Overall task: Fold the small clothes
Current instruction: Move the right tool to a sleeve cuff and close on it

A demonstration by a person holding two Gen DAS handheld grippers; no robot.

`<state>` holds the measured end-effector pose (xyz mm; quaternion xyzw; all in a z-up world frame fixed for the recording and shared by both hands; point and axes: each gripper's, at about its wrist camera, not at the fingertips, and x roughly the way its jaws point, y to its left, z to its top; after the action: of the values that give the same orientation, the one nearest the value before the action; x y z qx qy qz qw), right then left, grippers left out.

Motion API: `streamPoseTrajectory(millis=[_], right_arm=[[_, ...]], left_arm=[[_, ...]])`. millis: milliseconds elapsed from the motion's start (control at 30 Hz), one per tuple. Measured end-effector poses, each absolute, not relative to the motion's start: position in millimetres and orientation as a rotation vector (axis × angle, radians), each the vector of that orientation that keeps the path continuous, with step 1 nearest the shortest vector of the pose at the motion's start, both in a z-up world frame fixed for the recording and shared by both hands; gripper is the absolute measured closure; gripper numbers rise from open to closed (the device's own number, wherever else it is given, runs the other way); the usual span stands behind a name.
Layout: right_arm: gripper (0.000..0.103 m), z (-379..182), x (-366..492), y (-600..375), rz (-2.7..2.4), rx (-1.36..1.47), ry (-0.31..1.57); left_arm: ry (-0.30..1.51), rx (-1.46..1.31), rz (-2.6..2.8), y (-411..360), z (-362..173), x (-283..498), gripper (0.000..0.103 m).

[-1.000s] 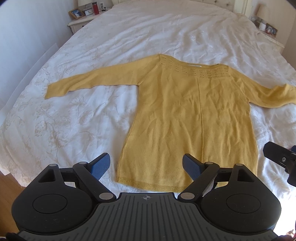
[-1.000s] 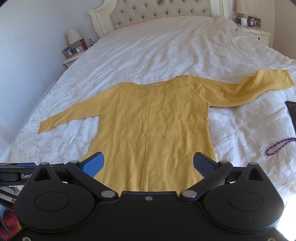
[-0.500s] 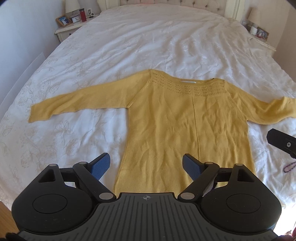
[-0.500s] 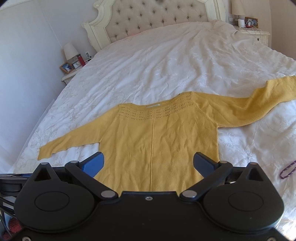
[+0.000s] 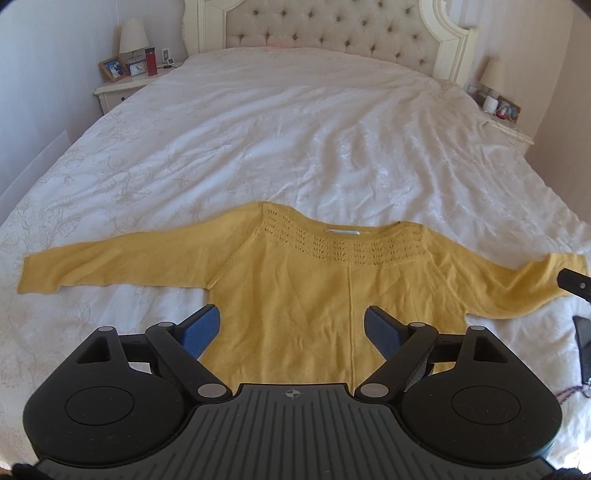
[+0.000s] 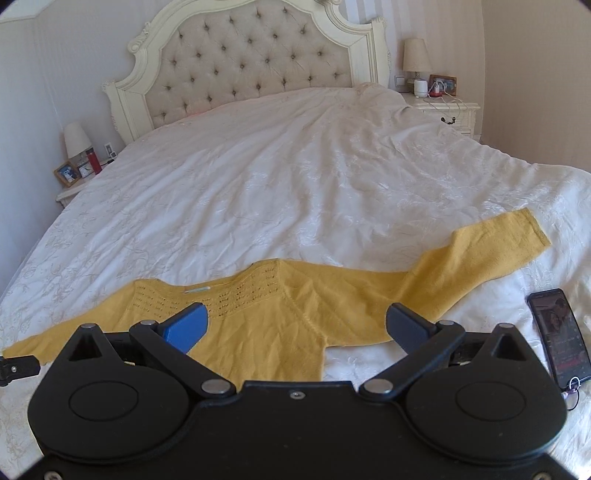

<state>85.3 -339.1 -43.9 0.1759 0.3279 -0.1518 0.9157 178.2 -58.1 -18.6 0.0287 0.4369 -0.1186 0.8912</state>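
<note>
1. We see a yellow sweater (image 5: 325, 295) lying flat and face up on the bed (image 5: 295, 147), both sleeves spread out to the sides, neckline toward the headboard (image 5: 325, 33).
2. Our left gripper (image 5: 291, 328) hangs over the sweater's body, its blue pads (image 5: 201, 328) spread wide apart and holding nothing; the sweater's centre seam runs between them.
3. Our right gripper (image 6: 295, 325) is over the sweater's right shoulder and armpit, fingers equally wide apart and empty. Its left pad (image 6: 186, 326) sits in front of the knitted neckline band, the other finger in front of the right sleeve's lower edge.
4. In the left view, the left sleeve (image 5: 110, 269) runs straight out from the sweater, flat on the bed; the right sleeve (image 5: 517, 288) bends and rumples a little near its cuff.
5. In the right view, that right sleeve (image 6: 480, 258) angles away from the sweater toward the headboard (image 6: 251, 62).
6. A phone (image 6: 559, 334) with a lit screen lies on the bed just beyond the right sleeve, apart from it, with a purple cord (image 6: 570, 387) at its near end.
7. A nightstand (image 5: 122, 88) with a lamp (image 5: 133, 37), a framed photo (image 5: 112, 68) and a red bottle (image 5: 150, 61) stands left of the headboard; another nightstand (image 6: 450, 110) with a lamp (image 6: 416, 55) stands to its right.
</note>
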Motion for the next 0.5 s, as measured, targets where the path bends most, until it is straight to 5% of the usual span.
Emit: streamPoseTrajectory(millis=[267, 400, 500], right_arm=[[0.002, -71.2, 103.7, -458.5, -0.378, 0.319, 0.739], [0.026, -83.6, 109.4, -525.9, -0.413, 0.294, 0.788], [0.034, -94.4, 111.4, -575.0, -0.459, 0.280, 0.829]], left_arm=[[0.959, -0.039, -0.189, -96.9, -32.3, 188.4, 0.018], [0.999, -0.026, -0.156, -119.9, -37.9, 193.2, 0.018], [1.012, -0.021, -0.139, -134.2, -39.3, 194.9, 0.018]])
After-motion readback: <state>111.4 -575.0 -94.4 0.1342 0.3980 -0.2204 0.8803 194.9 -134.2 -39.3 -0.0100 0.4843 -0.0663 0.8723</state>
